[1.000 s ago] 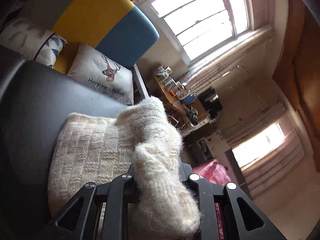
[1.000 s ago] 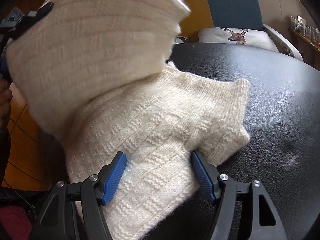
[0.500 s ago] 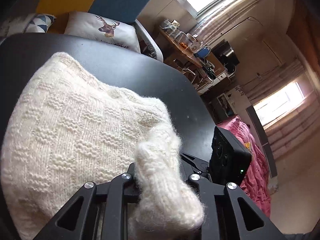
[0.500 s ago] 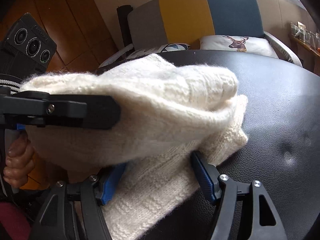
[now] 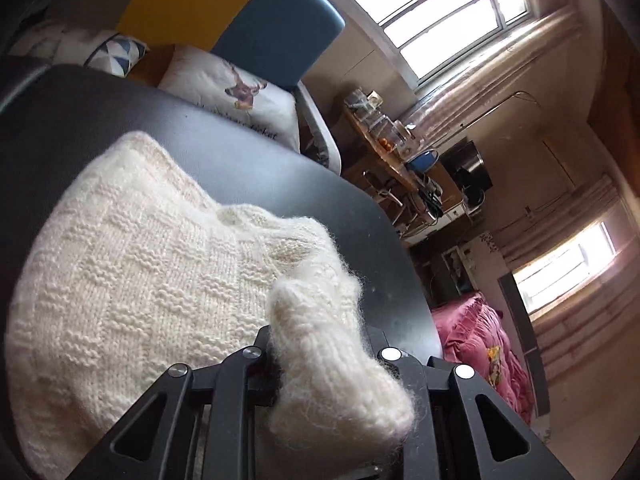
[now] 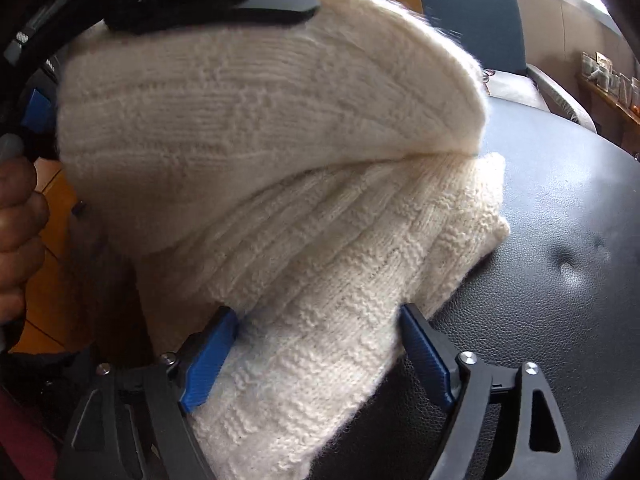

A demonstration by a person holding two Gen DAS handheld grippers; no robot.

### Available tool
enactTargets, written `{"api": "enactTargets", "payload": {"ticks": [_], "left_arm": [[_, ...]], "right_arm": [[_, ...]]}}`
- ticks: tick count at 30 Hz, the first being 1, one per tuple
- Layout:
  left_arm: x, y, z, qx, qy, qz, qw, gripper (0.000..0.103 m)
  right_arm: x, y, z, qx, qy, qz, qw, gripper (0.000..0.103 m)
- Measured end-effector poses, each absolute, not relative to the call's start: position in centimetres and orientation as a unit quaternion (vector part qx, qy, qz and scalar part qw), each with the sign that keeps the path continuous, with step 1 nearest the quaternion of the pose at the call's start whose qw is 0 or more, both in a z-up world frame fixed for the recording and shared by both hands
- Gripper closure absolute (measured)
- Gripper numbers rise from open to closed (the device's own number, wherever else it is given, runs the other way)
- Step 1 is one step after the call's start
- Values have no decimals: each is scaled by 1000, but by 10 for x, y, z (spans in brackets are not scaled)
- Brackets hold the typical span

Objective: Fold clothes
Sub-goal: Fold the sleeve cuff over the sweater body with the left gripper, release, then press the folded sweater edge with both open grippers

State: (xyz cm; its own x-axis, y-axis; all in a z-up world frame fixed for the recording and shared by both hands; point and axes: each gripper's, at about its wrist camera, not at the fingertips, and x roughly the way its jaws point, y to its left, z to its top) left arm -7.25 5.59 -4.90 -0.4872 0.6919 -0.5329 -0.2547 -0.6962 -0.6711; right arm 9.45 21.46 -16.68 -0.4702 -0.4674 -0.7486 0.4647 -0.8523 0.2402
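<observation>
Left wrist view: the left claw (image 5: 320,364) is clenched on a fuzzy bunch of the cream knit sweater (image 5: 132,280), with the wool bulging out between its fingers. The rest of the garment spreads over the black tabletop (image 5: 248,168), pattern side up. A pinch like that on an edge reads as a carrying grip, the way to swing one layer over another. Beyond the tabletop sits a deer cushion (image 5: 236,92); under the deer only the word "ticket" can be made out, the rest is cut off by the tabletop edge. Past it a blue bowl (image 5: 424,159) stands on a cluttered shelf.

Right wrist view: the right claw (image 6: 320,344) stands released, its blue pads either side of the lower layer of sweater (image 6: 320,280) without squeezing it, likely pinning that part flat on the tabletop (image 6: 560,240). Above, the left claw's black finger shows over a lifted flap doubled above the lower layer, a hand (image 6: 16,240) at the frame's left edge. The fold looks midway, flap not yet laid down
</observation>
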Motion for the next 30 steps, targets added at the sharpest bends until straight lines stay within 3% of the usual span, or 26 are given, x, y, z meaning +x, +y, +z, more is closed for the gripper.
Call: {"api": "enactTargets", "payload": {"ticks": [4, 8, 12, 18, 24, 30], "left_arm": [[-77, 81, -60, -461, -180, 817, 296, 79], [-80, 75, -86, -492, -224, 780, 315, 77], [-78, 52, -76, -479, -304, 739, 364, 49], [-69, -22, -37, -410, -380, 737, 380, 34], [-44, -114, -46, -387, -316, 826, 259, 32], [-11, -101, -66, -395, -241, 817, 344, 32]], "right_arm": [[100, 218, -165, 438, 5, -855, 277, 7], [106, 222, -163, 439, 11, -853, 281, 8], [120, 236, -155, 454, 8, -844, 284, 8], [139, 252, -106, 443, 9, -839, 315, 8], [98, 226, -44, 403, 15, -828, 389, 8], [17, 179, -72, 501, 25, -742, 445, 8]]}}
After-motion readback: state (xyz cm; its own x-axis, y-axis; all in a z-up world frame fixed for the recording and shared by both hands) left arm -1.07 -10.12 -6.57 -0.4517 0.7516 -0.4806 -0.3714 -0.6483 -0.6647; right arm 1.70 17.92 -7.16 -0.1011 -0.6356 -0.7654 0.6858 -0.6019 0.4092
